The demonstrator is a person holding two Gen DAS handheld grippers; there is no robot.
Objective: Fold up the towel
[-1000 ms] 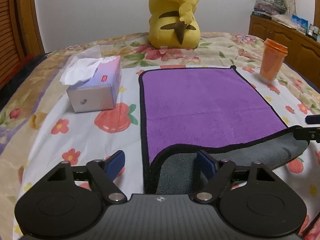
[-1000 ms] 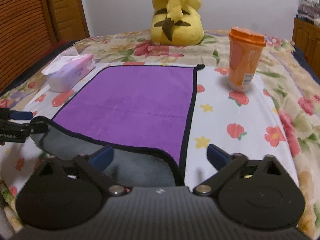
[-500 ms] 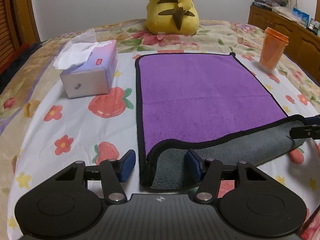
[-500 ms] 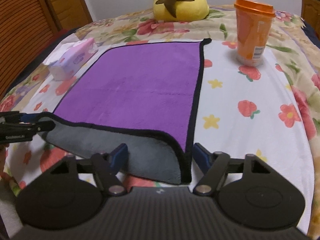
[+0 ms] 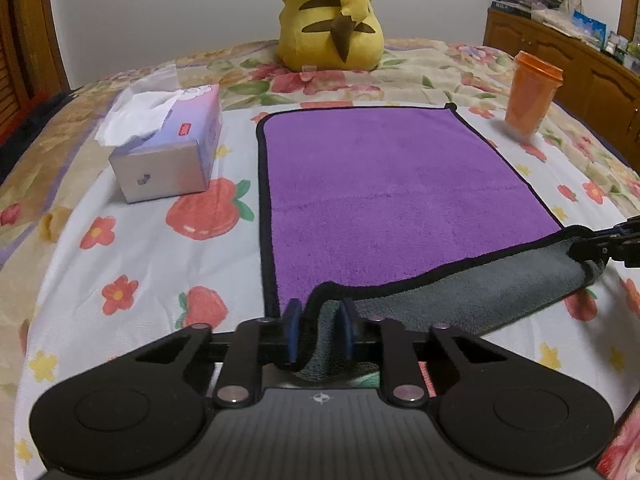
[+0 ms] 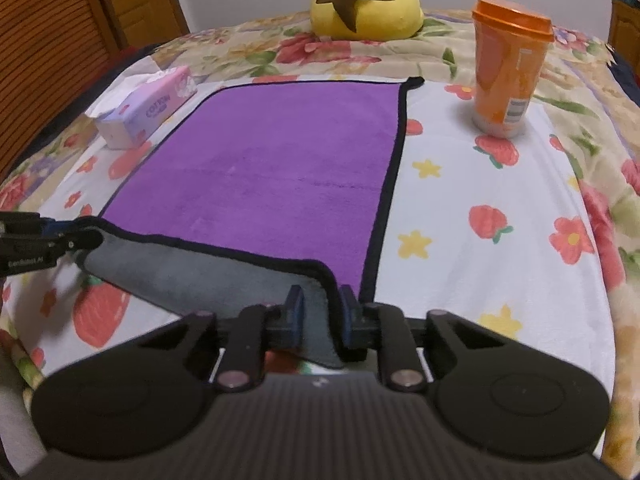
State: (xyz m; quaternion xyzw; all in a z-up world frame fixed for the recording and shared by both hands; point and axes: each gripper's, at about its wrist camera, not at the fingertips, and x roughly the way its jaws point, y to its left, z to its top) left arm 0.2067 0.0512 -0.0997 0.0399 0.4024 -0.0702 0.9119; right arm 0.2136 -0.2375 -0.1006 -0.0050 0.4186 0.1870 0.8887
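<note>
A purple towel (image 5: 384, 196) with black trim and a grey underside lies flat on a flowered bed; it also shows in the right wrist view (image 6: 272, 168). Its near edge is turned up, showing the grey side. My left gripper (image 5: 319, 316) is shut on the towel's near left corner. My right gripper (image 6: 320, 304) is shut on the near right corner. Each gripper shows at the edge of the other's view, the right one (image 5: 600, 246) and the left one (image 6: 52, 236), pinching its corner.
A tissue box (image 5: 168, 148) stands left of the towel. An orange lidded cup (image 6: 506, 68) stands to its right. A yellow plush toy (image 5: 332, 16) sits beyond the towel's far edge. A wooden cabinet (image 5: 568, 64) lines the right wall.
Both grippers moved down onto the near corners and closed on them. The near edge of the towel is now lifted slightly off the bed.
</note>
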